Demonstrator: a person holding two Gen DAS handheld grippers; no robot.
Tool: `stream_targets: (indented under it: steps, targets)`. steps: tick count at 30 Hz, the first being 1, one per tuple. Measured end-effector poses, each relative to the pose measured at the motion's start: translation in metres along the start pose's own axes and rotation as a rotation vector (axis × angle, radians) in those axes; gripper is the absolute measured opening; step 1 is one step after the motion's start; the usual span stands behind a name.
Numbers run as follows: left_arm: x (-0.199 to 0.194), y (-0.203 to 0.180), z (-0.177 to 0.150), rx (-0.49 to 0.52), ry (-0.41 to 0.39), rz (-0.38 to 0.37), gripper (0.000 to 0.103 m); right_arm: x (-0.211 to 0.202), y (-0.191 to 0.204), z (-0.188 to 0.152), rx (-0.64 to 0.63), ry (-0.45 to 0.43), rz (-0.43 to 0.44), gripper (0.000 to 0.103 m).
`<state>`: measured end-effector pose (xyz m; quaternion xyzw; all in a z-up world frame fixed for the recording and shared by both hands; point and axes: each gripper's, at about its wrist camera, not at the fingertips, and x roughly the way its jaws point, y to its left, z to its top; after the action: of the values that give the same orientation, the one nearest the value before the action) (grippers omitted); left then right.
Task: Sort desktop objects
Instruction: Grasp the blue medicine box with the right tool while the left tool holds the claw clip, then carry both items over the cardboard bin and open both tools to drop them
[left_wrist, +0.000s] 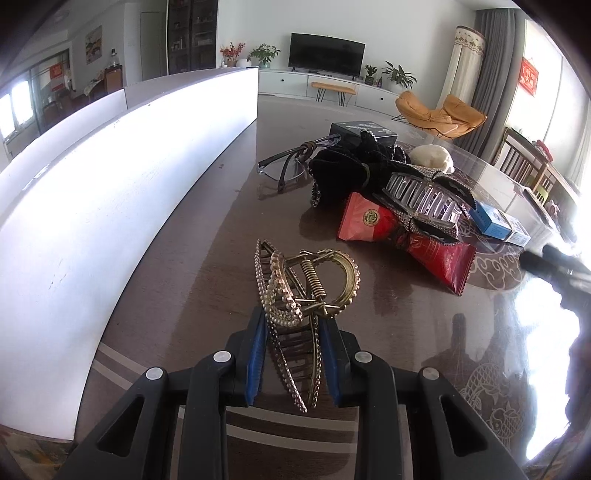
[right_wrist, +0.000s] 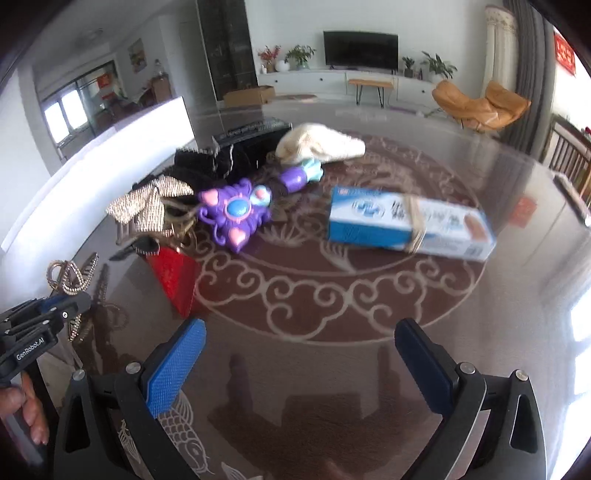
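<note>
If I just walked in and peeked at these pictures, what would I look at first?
Probably the sparkly gold hair clip, pinched in the left tongs just above the dark table. Next, the purple toy with pink hearts, lying mid-table beside a blue box. The right tongs are open and hold nothing.

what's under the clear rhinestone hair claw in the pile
The clear hair claw lies on top of the red snack packet and against black fabric. Whatever lies deeper beneath it is covered.
</note>
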<state>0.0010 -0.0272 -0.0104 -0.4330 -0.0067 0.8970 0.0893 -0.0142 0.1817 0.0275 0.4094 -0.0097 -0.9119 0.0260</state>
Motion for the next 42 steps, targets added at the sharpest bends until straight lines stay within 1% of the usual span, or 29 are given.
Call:
stream_targets:
  steps: [2,3,4,7,8,10,12,15,18,20,21,22,23,25,26,27,29,31,33,34,36,38,42]
  targets:
    - [0.002,-0.001,0.001,-0.004,-0.004,0.001,0.028,-0.01,-0.013,0.028,-0.069,-0.044,-0.074,0.103]
    - [0.002,-0.001,0.001,-0.005,-0.005,0.004,0.028,-0.009,-0.024,0.046,-0.077,-0.035,-0.102,0.103]
    - [0.002,-0.002,0.001,-0.004,-0.007,0.007,0.028,-0.005,-0.038,0.065,-0.054,-0.007,-0.114,0.103]
    - [0.002,-0.003,0.0,0.003,-0.01,0.014,0.028,0.026,-0.081,0.112,0.077,0.102,-0.07,0.103]
    - [0.001,-0.003,-0.001,0.005,-0.01,0.015,0.028,0.04,-0.095,0.122,0.117,0.134,-0.057,0.103]
    - [0.001,-0.004,-0.001,0.007,-0.011,0.016,0.028,0.07,-0.114,0.135,0.184,0.212,0.027,0.103]
    - [0.001,-0.003,-0.002,0.007,-0.01,0.014,0.028,0.097,-0.124,0.136,0.23,0.311,0.086,0.103]
    - [0.0,-0.002,-0.001,-0.001,-0.009,0.006,0.028,0.119,-0.121,0.121,0.219,0.42,0.137,0.103]
    - [0.002,0.0,0.001,-0.013,-0.007,-0.003,0.028,0.115,-0.108,0.106,0.134,0.507,0.194,0.103]
    - [0.003,0.002,0.003,-0.027,-0.007,-0.015,0.028,0.103,-0.099,0.092,0.105,0.593,0.273,0.103]
    - [0.003,0.003,0.003,-0.034,-0.006,-0.022,0.028,0.094,-0.095,0.087,0.086,0.616,0.297,0.103]
    - [0.004,0.004,0.003,-0.041,-0.006,-0.028,0.028,0.084,-0.09,0.084,0.048,0.613,0.297,0.103]
    - [0.004,0.005,0.003,-0.047,-0.006,-0.034,0.028,0.076,-0.086,0.084,-0.002,0.593,0.275,0.103]
    - [0.004,0.008,0.003,-0.061,-0.006,-0.048,0.028,0.066,-0.076,0.086,-0.109,0.532,0.201,0.103]
    - [0.003,0.009,0.002,-0.068,-0.006,-0.053,0.028,0.067,-0.073,0.086,-0.136,0.514,0.17,0.103]
    - [0.002,0.011,0.001,-0.076,-0.006,-0.056,0.028,0.07,-0.071,0.085,-0.132,0.516,0.158,0.103]
    - [0.0,0.012,-0.001,-0.085,-0.006,-0.06,0.028,0.082,-0.068,0.081,-0.084,0.522,0.147,0.102]
    - [-0.001,0.012,-0.002,-0.083,-0.005,-0.06,0.028,0.084,-0.062,0.079,-0.065,0.485,0.111,0.089]
    - [-0.002,0.011,-0.002,-0.077,-0.006,-0.06,0.028,0.085,-0.055,0.076,-0.081,0.475,0.077,0.058]
    - [-0.002,0.011,-0.002,-0.079,-0.006,-0.07,0.028,0.082,-0.053,0.076,-0.091,0.459,0.059,0.045]
    - [-0.005,0.011,-0.002,-0.088,-0.013,-0.098,0.028,0.074,-0.054,0.078,-0.08,0.439,0.076,0.044]
    - [-0.013,0.011,-0.001,-0.096,-0.034,-0.137,0.028,0.059,-0.055,0.081,-0.097,0.4,0.066,0.044]
    - [-0.04,0.018,-0.002,-0.124,-0.104,-0.214,0.028,0.012,-0.057,0.098,-0.104,0.333,0.096,0.044]
